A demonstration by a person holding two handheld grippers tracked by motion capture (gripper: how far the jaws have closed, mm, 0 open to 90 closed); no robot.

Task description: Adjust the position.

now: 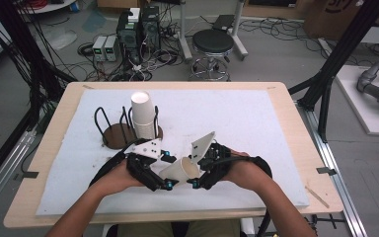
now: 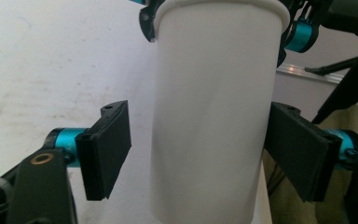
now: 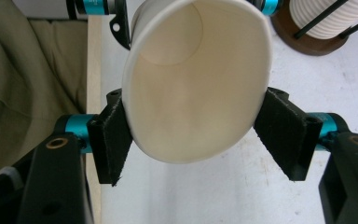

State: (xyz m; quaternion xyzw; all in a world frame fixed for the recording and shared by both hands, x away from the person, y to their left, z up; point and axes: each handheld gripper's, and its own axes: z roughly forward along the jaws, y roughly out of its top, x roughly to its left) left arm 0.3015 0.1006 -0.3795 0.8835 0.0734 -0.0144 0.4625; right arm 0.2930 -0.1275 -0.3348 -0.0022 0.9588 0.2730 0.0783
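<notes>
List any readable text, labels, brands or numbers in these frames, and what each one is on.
None can be read.
The paper cup held between the two grippers is plain white, with no print.
The cup stack in the wire holder is plain too.
The cardboard box at top right carries a dark mark, cut off and too blurred to read.

A grey floor (image 1: 276, 54) strewn with cables (image 1: 158, 61) lies beyond the surface (image 1: 286, 123); a black round stool (image 1: 212, 42) stands near computer towers (image 1: 138, 27).
</notes>
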